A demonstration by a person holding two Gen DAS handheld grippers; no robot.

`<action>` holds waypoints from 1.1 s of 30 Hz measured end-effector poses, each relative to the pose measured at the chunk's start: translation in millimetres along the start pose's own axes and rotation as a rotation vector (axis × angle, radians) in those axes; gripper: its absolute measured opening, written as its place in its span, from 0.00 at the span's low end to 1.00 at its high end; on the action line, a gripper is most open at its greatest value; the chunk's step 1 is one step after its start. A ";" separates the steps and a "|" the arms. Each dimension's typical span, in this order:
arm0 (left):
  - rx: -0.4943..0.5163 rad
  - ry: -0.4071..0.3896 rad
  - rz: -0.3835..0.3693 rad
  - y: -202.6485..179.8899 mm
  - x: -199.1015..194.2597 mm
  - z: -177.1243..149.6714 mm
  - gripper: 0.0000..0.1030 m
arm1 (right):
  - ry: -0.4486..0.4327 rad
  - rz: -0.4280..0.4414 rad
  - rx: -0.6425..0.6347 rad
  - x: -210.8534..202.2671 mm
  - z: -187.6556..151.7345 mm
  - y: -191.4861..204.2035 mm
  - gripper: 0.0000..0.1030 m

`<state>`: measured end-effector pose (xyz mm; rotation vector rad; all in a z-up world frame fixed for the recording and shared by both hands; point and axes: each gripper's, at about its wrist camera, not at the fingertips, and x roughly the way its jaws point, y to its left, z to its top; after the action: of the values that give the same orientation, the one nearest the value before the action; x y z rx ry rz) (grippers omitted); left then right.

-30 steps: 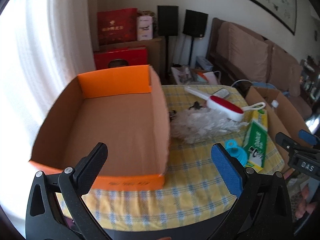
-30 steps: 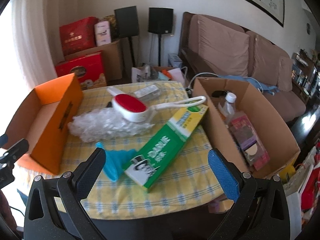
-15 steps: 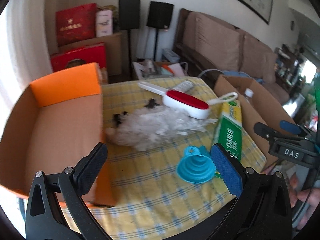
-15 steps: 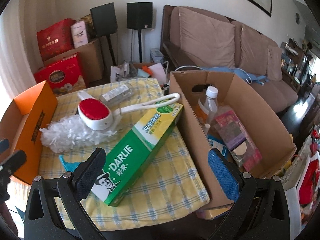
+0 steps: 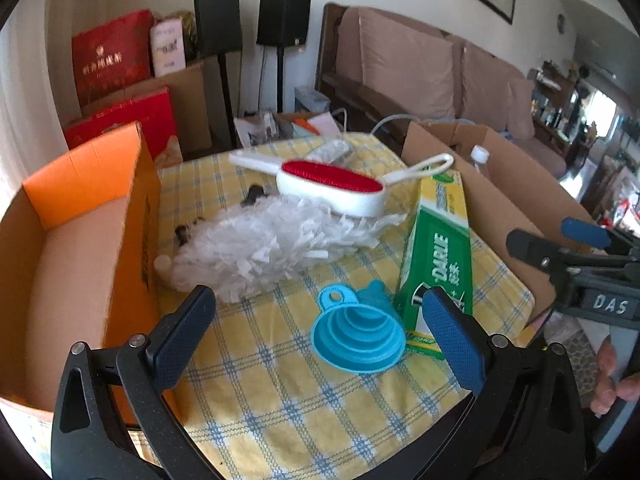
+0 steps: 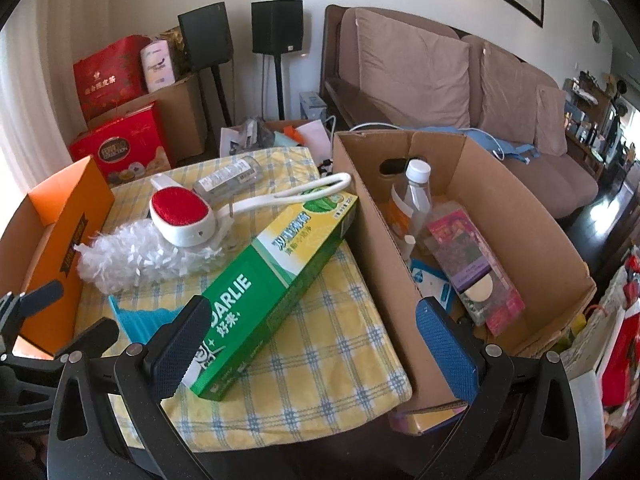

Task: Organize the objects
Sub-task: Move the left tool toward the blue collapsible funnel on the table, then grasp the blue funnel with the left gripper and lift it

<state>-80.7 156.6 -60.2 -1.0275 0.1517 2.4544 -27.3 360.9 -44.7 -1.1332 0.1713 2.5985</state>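
Observation:
On the yellow checked table [image 5: 280, 392] lie a blue funnel [image 5: 358, 338], a green Darlie box [image 5: 438, 252], a white duster [image 5: 272, 248] and a red-and-white lint brush [image 5: 332, 186]. An empty orange box [image 5: 80, 248] stands at the left. My left gripper [image 5: 320, 336] is open and empty, just before the funnel. My right gripper [image 6: 316, 344] is open and empty over the near end of the Darlie box [image 6: 272, 284]. A brown carton [image 6: 532, 240] at the right holds a bottle [image 6: 416, 188] and packets. The funnel [image 6: 140, 316] shows partly hidden in the right wrist view.
A clear plastic bottle [image 6: 228, 178] lies at the table's far side. Red gift boxes [image 6: 120, 144], speakers on stands [image 6: 276, 28] and a brown sofa [image 6: 460, 80] stand behind. The right gripper [image 5: 580, 260] shows at the left view's right edge.
Both views have swung right. The left gripper moved from over the orange box to the funnel. The right gripper moved toward the Darlie box and brown carton. Both stay open.

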 end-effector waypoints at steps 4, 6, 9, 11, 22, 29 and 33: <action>0.008 0.003 -0.059 -4.4 1.5 3.6 1.00 | 0.004 0.011 0.013 0.0 -4.4 -5.1 1.00; 0.007 0.027 -0.059 -5.1 11.2 2.7 1.00 | 0.006 0.016 0.016 0.2 -5.1 -6.0 1.00; -0.014 0.057 -0.085 -1.1 26.2 -1.8 1.00 | 0.008 0.020 0.016 0.1 -6.9 -6.5 1.00; -0.038 0.075 -0.117 2.7 35.1 -5.2 1.00 | 0.008 0.025 0.017 -0.7 -7.4 -6.6 1.00; -0.232 0.163 -0.301 28.9 69.4 -20.3 0.84 | 0.022 0.046 0.019 0.7 -12.8 -4.7 1.00; -0.279 0.170 -0.342 34.1 67.7 -16.0 0.53 | 0.027 0.049 0.027 0.5 -13.7 -6.3 1.00; -0.270 0.151 -0.312 31.9 58.9 -14.0 0.49 | 0.026 0.056 0.027 -0.2 -13.8 -4.5 1.00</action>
<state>-122.3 147.0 -113.7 -1.2457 -0.2802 2.1516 -16.2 362.0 -54.0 -1.1701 0.2457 2.6222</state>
